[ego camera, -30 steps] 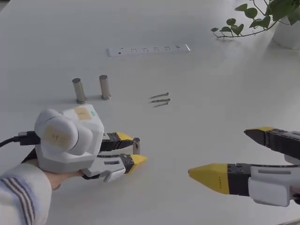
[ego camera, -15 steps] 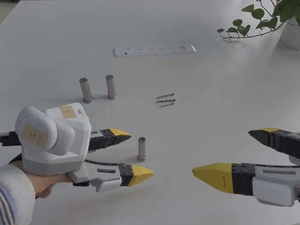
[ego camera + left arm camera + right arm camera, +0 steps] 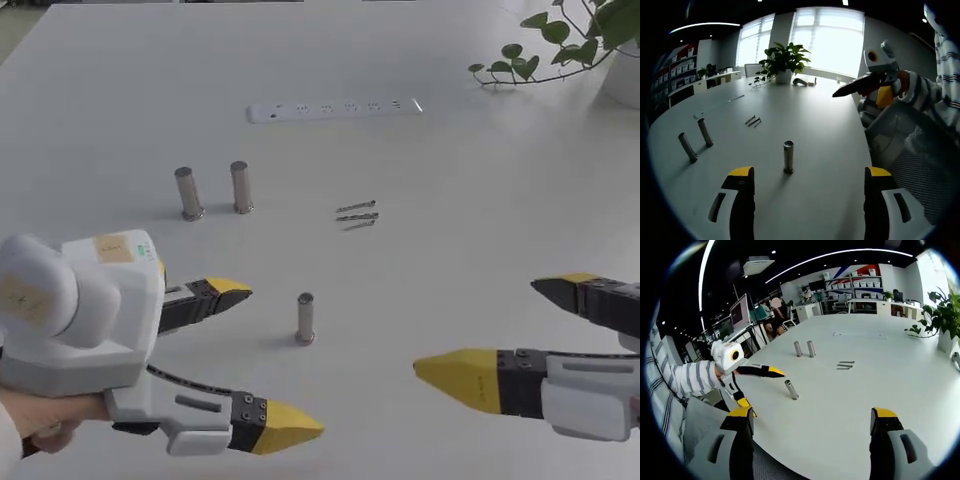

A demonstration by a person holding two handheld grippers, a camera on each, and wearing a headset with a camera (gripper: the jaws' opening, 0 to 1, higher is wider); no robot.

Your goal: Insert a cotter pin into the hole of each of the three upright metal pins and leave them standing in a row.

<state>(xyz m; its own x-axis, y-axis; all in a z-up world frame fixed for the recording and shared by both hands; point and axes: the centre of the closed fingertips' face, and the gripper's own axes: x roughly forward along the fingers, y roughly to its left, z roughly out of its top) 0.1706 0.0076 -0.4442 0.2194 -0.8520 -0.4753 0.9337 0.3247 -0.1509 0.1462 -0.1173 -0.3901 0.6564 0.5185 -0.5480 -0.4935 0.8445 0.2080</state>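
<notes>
Three metal pins stand upright on the white table. Two of them (image 3: 187,193) (image 3: 241,187) are side by side at the back left. The third pin (image 3: 305,319) stands alone nearer me, also seen as the lone pin (image 3: 788,157) just ahead of the jaws and as the small pin (image 3: 790,389). Three cotter pins (image 3: 357,214) lie together right of the pair. My left gripper (image 3: 268,363) is open, its jaws just left of the lone pin and clear of it. My right gripper (image 3: 495,330) is open and empty at the lower right.
A white power strip (image 3: 333,108) lies across the far side of the table. A potted plant (image 3: 585,40) stands at the back right corner. In the right gripper view, the table edge runs near the person's striped sleeve (image 3: 682,380), with desks and shelves beyond.
My left gripper opened, let go of the third pin and drew back to the left. The pin now stands on its own. The right gripper has hardly moved.
</notes>
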